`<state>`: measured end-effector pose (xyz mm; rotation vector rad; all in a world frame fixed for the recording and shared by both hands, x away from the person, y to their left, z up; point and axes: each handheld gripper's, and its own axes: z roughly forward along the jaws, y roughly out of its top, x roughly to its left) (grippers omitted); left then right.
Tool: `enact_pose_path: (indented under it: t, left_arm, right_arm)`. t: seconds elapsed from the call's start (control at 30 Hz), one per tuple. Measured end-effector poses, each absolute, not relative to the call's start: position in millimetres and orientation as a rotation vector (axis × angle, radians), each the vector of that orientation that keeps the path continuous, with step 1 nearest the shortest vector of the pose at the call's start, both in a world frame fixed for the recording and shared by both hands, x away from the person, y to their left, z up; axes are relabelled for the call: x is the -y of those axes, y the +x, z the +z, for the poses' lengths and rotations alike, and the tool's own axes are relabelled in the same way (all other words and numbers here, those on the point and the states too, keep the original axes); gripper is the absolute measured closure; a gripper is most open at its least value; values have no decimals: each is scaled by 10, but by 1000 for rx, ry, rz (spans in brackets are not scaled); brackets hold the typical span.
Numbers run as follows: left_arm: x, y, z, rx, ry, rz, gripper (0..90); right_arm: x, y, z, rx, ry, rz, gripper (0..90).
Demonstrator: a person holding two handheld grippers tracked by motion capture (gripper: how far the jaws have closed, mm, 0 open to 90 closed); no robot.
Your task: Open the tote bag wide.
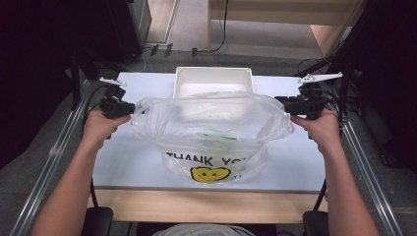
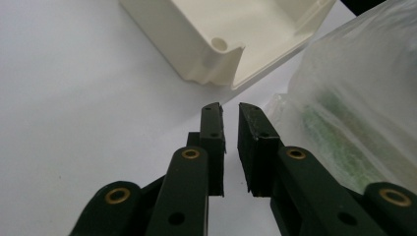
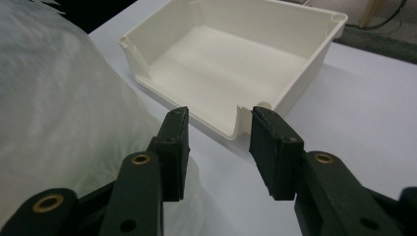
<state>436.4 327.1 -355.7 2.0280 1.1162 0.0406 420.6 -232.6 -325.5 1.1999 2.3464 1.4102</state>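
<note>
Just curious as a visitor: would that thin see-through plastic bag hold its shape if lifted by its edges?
Probably not: the plastic bag already sags and wrinkles, so it looks floppy. Its film is thin, so likely light and slippery, though something green inside adds a little weight.

fingers [image 3: 275, 147] apart — white bin [image 3: 236, 64] beyond, bag [image 3: 59, 113] beside.

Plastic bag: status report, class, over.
Left tongs narrow gap, empty. Right tongs open, empty. Plastic bag bulging between them. White bin behind it, nothing blocking.

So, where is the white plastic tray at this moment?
In the high view the white tray sits at the far middle of the table, directly behind the clear plastic bag, whose raised top partly covers the tray's near edge.
</note>
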Motion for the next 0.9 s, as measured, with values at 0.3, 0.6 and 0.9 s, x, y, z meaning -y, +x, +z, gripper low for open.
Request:
enact_pose_path:
  t: [0.3, 0.6, 0.9]
  left_arm:
    - [-3287, 4383, -3221, -1090, 2019, 26, 900]
    - [-3164, 4336, -2790, -999, 2007, 85, 900]
    - [-3008, 4247, -2580, -941, 2004, 62, 900]
  right_arm:
    - [2257, 4200, -2835, -2362, 1168, 1433, 795]
    - [2104, 4196, -2496, -2429, 1084, 1403, 900]
    - [1819, 4144, -2156, -2438, 1023, 1389, 900]
